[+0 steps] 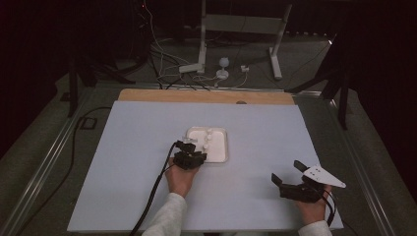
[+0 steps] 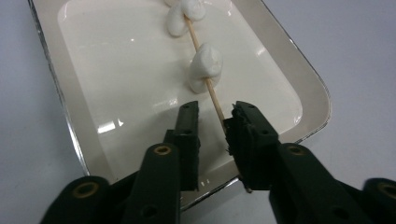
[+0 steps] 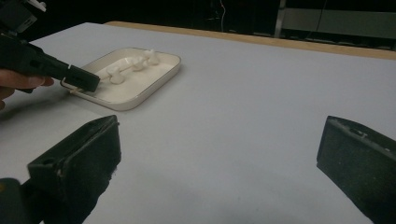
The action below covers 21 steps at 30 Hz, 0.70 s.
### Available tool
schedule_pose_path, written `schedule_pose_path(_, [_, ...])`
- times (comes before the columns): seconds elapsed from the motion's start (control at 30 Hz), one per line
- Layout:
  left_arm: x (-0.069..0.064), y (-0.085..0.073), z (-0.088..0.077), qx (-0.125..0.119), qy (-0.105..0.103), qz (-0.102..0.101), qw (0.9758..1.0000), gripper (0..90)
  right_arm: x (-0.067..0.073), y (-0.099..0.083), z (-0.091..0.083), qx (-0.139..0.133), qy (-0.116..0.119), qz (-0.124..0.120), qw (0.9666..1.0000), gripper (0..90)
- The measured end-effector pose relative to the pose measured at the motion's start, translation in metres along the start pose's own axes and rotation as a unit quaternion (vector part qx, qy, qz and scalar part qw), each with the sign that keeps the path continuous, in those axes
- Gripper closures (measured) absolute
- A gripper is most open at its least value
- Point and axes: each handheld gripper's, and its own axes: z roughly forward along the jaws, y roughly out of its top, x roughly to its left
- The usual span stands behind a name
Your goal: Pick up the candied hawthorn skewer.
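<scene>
While both hand-held grippers gape empty, a pale board tops the table in a dark room.

I count one shallow white rectangular tray with a rim, just ahead of my left jaws. In it lies one thin wooden skewer, its near end between those jaws. Threaded on it are three soft white marshmallows; the farthest two sit bunched together. Two black two-jaw grippers are mine: the left gripper and the right gripper.
</scene>
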Motion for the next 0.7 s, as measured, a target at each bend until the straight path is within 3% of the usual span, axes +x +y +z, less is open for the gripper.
schedule_pose_path(0.23, [0.004,0.001,0.000,0.011,-0.012,-0.020,0.9997,87.9,0.000,0.000,0.000,0.001,0.001,0.003,1.0000,0.0])
schedule_pose_path(0.43, [0.004,0.000,-0.001,0.007,-0.017,-0.022,0.9996,89.4,-0.002,0.000,0.000,0.000,0.001,0.007,1.0000,0.0])
schedule_pose_path(0.7, [0.006,0.001,-0.014,-0.015,-0.037,-0.032,0.9987,89.7,-0.002,0.000,0.000,0.001,0.001,0.009,1.0000,0.0])
